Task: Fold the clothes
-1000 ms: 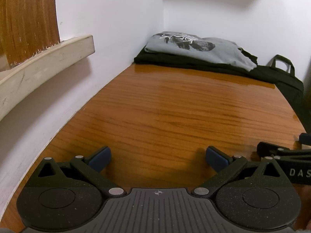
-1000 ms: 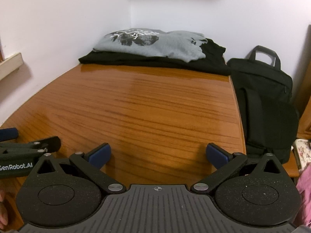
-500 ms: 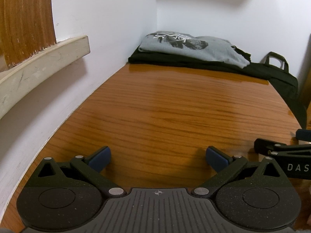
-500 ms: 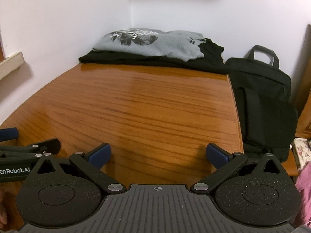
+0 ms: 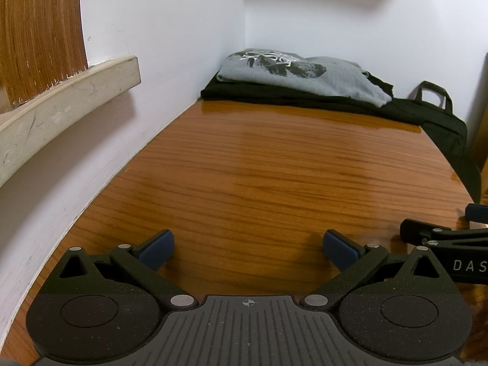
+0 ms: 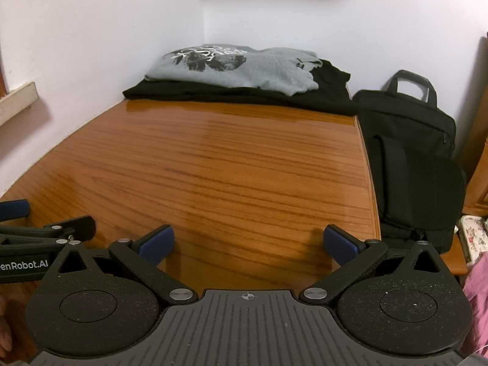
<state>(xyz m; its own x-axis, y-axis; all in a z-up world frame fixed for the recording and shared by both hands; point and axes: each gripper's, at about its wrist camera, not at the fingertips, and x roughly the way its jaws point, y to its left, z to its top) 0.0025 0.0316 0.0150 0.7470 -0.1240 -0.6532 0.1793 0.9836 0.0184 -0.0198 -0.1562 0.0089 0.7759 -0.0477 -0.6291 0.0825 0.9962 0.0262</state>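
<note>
A grey printed T-shirt (image 5: 302, 76) (image 6: 241, 68) lies folded on top of a black garment (image 5: 292, 99) (image 6: 244, 96) at the far end of the wooden table (image 5: 274, 170) (image 6: 213, 164), in the corner. My left gripper (image 5: 248, 248) hovers open over the near table edge with nothing between its blue pads. Open and empty too, my right gripper (image 6: 248, 245) sits beside it. Each gripper shows at the other view's edge: the right one (image 5: 442, 238) and the left one (image 6: 45, 231). Both are far from the clothes.
White walls close the table on the left and back. A pale wooden ledge (image 5: 67, 113) sticks out from the left wall. A black bag (image 6: 408, 149) (image 5: 442, 128) stands off the table's right edge. Pink cloth (image 6: 477, 299) shows at the lower right.
The left view has turned slightly right, so the clothes sit more centred. The right view is almost unchanged. Both grippers stay open.
</note>
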